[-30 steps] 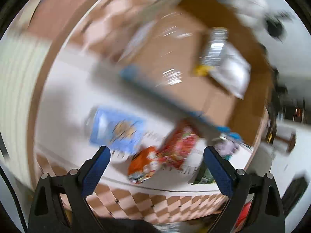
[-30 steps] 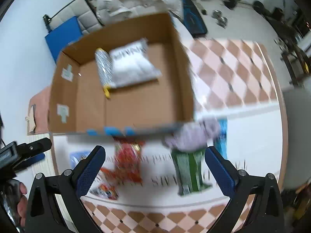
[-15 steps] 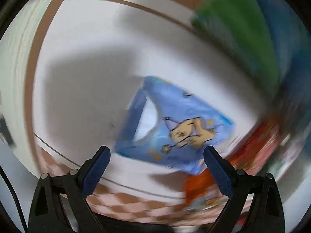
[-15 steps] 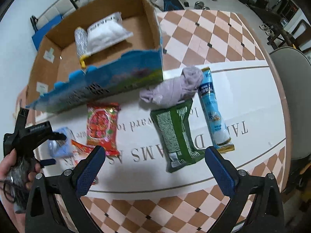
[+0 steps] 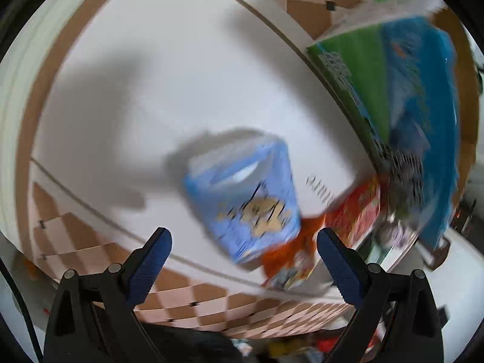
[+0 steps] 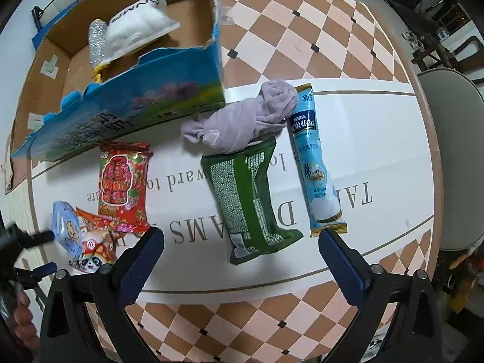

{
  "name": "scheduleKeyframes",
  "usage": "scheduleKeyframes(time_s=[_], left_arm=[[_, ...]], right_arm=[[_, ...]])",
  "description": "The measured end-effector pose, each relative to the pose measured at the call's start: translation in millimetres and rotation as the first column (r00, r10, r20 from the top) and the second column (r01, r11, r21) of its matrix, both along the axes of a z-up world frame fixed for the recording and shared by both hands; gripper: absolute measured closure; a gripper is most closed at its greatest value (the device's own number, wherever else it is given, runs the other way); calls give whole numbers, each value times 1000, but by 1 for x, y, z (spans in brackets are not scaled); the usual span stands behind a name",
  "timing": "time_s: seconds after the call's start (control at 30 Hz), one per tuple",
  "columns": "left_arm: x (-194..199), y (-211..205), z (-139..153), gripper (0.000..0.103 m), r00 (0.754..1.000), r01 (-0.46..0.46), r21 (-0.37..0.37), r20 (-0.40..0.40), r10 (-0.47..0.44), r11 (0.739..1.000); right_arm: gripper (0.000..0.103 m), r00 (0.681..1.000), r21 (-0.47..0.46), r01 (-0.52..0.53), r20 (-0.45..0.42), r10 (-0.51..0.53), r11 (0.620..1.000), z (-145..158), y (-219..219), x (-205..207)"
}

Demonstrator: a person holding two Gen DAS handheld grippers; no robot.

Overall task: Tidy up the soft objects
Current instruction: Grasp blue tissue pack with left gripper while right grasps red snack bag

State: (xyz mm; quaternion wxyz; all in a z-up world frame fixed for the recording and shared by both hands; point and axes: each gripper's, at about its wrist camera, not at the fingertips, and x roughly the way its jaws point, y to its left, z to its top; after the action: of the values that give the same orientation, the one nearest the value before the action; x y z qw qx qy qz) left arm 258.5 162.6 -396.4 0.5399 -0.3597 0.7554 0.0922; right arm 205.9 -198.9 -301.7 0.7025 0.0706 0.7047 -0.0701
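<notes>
A cardboard box (image 6: 169, 90) with a blue printed side stands at the back left, holding a white pouch (image 6: 136, 33) and a silver packet (image 6: 96, 42). In front lie a red packet (image 6: 124, 181), a blue cartoon pouch (image 6: 65, 227), an orange packet (image 6: 96, 236), a green bag (image 6: 248, 193), a lilac cloth (image 6: 242, 121) and a light blue tube pack (image 6: 314, 163). My left gripper (image 5: 243, 260) is open just short of the blue pouch (image 5: 245, 196); it also shows in the right wrist view (image 6: 39, 252). My right gripper (image 6: 240, 257) is open above the green bag's near end.
The round table (image 6: 393, 166) has a white band with lettering and a checkered centre and rim. A grey chair (image 6: 450, 139) stands at the right edge. Gym gear and furniture sit beyond the table. The box side (image 5: 393, 96) looms right in the left wrist view.
My left gripper has swung down from the box toward the blue pouch at the table's left edge. My right gripper has pulled back and lowered toward the green bag. Both stay open.
</notes>
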Motion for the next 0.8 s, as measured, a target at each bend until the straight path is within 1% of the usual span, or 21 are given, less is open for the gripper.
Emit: scheduleKeyframes(time_s=[0.1,0.2,0.27,0.3,0.33,0.37,0.43,0.47,0.5,0.57,0.6,0.63,0.67,0.77,0.8], left_arm=[[13,-9,-30,5,997,-7,-1,-75,7,1000],[5,-13,-51,5,990,11,-21,-140,-14,1000],[6,-21,-48,5,990,74,10,-124,-72,997],[8,-25,-45,5,985,135,46,-114,-129,990],[10,-29,-43,5,977,195,82,-103,-187,977],[10,-31,-42,5,969,235,112,-102,-224,966],[11,-32,-40,5,948,317,188,-103,-302,930],[11,-34,-38,5,934,356,225,-102,-341,907],[12,-35,-37,5,914,406,264,-107,-391,875],[14,-39,-35,5,876,477,299,-92,-473,826],[14,-40,-33,5,866,494,315,-93,-491,811],[15,-40,-32,5,860,502,326,-95,-501,801],[15,-40,-32,5,860,503,321,-91,-503,802],[13,-36,-37,5,877,477,272,-86,-472,836],[13,-35,-38,5,882,468,263,-84,-463,844]], right_arm=[[0,1000,-13,-3,-9,3,1000,-5,2,4],[0,1000,-19,-13,-15,13,1000,-7,8,7],[0,1000,-4,-16,-9,16,1000,-6,14,7],[0,1000,17,-22,1,22,1000,-5,21,8],[0,1000,35,-29,7,28,999,-5,27,8],[0,999,63,-37,11,36,997,-6,37,10],[0,999,95,-41,10,40,995,-10,53,13],[0,999,111,-39,11,38,993,-13,63,16],[0,999,119,-31,12,30,992,-18,73,20],[0,1000,117,-5,4,5,993,-27,86,27],[0,1000,125,9,3,-10,992,-32,92,31],[0,1000,134,24,-2,-24,991,-39,98,36],[0,999,137,33,-13,-31,990,-46,104,40],[1,998,124,31,-51,-25,992,-67,120,48],[7,998,127,24,-62,-16,992,-72,124,49]])
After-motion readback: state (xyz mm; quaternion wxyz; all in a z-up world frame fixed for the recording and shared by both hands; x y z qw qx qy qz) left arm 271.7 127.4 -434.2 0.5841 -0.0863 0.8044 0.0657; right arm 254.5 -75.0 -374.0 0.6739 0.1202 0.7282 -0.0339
